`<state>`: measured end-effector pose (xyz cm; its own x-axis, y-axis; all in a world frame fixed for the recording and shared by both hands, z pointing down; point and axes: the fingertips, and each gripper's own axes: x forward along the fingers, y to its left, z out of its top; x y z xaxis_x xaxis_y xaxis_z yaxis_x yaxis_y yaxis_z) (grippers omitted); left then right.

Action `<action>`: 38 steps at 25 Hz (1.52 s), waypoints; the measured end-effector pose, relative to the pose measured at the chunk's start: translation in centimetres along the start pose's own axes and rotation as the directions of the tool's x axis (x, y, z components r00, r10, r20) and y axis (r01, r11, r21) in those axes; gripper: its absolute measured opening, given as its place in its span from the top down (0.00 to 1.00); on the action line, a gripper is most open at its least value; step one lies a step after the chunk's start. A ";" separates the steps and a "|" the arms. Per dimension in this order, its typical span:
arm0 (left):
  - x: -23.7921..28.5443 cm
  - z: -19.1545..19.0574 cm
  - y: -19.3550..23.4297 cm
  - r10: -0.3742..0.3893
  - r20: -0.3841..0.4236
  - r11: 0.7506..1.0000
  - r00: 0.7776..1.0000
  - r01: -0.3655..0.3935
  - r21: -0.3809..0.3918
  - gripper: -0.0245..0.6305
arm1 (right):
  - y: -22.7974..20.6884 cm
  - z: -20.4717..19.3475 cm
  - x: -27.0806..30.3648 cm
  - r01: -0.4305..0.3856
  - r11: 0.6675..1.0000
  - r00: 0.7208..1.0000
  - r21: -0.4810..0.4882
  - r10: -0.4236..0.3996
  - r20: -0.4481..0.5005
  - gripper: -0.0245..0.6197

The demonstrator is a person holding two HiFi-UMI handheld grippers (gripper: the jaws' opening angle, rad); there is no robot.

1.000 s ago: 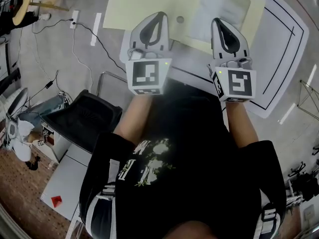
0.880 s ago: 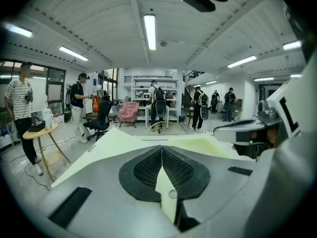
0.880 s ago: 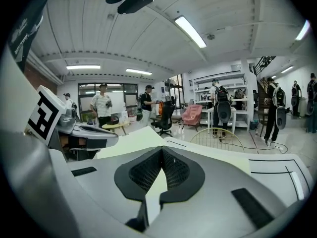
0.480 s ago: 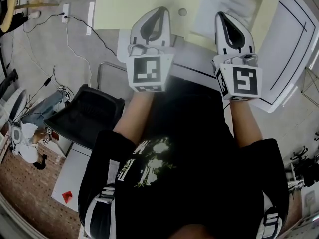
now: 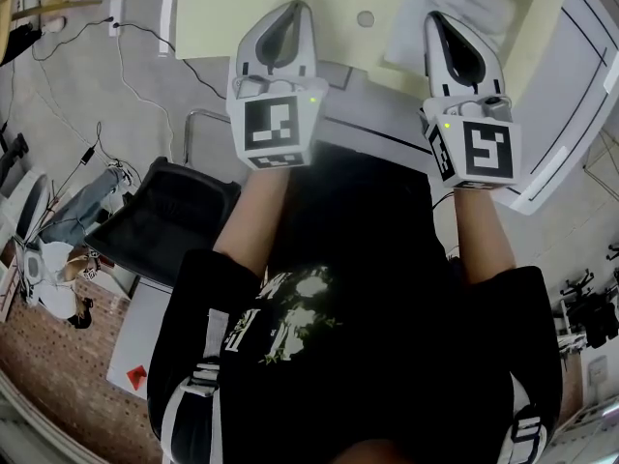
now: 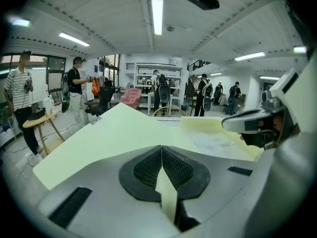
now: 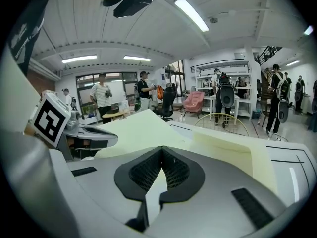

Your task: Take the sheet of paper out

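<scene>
The left tool [image 5: 295,8] had its jaws pressed together at the tips. In the left gripper view [image 6: 161,148] the dark ribbed pads met in a thin line, and pale yellow showed through the wedge-shaped gap nearer the camera. The right tool [image 5: 437,17] was the same: in its own view [image 7: 161,148] the pads met at the far end, and a pale strip was visible in the gap behind them. No view showed anything clamped between either pair of pads.

Both tools were held side by side, apart from each other and pointing forward, with their tips over the near part of a large pale yellow folder [image 5: 242,13]. The folder spread out ahead of the left tool [image 6: 114,133] and ahead and to the left of the right tool [image 7: 143,125].

The sheet of paper [image 5: 474,3], whitish with faint print, lay on the folder's right part, just ahead of the right tool's tip and to the right of the left tool [image 6: 215,143]. Whether it was tucked inside a cover could not be told. A small round fastener [image 5: 365,17] sat on the folder between the two tools. The folder rested on a white worktop [image 5: 571,75] marked with black lines, which extended to the right of the right tool.
</scene>
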<state>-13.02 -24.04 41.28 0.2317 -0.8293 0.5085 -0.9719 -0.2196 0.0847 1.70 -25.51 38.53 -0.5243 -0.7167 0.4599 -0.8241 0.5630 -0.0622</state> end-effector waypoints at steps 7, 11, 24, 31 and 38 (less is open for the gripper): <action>1.4 -2.7 2.6 0.042 -0.064 0.998 0.997 -0.045 -0.037 0.96 | -0.3 -0.3 1.6 0.008 1.000 1.000 -0.006 -0.008 -0.025 0.96; 2.5 -3.8 3.0 0.039 -0.104 0.998 0.994 -0.045 -0.051 0.96 | -0.2 -0.6 2.4 0.019 1.000 0.999 -0.001 -0.019 -0.040 0.96; 4.1 -6.3 2.2 -0.001 -0.235 1.000 0.972 -0.001 -0.009 0.96 | -2.3 -1.4 4.5 -0.028 1.000 0.985 -0.008 0.027 -0.170 0.96; 4.1 -6.3 2.3 0.007 -0.240 1.000 0.971 -0.010 -0.012 0.96 | -3.7 -2.5 5.3 -0.031 0.995 0.970 -0.094 0.007 -0.244 0.96; 4.2 -6.4 2.2 0.015 -0.245 1.000 0.969 -0.015 0.005 0.96 | -3.5 -5.3 6.4 -0.087 0.990 0.921 -0.112 0.037 -0.389 0.83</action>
<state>-14.46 -24.68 49.07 0.1997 -0.6814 0.7041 -0.9750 -0.2098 0.0734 2.39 -29.92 46.40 -0.4299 -0.4790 0.7653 -0.7460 0.6660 -0.0022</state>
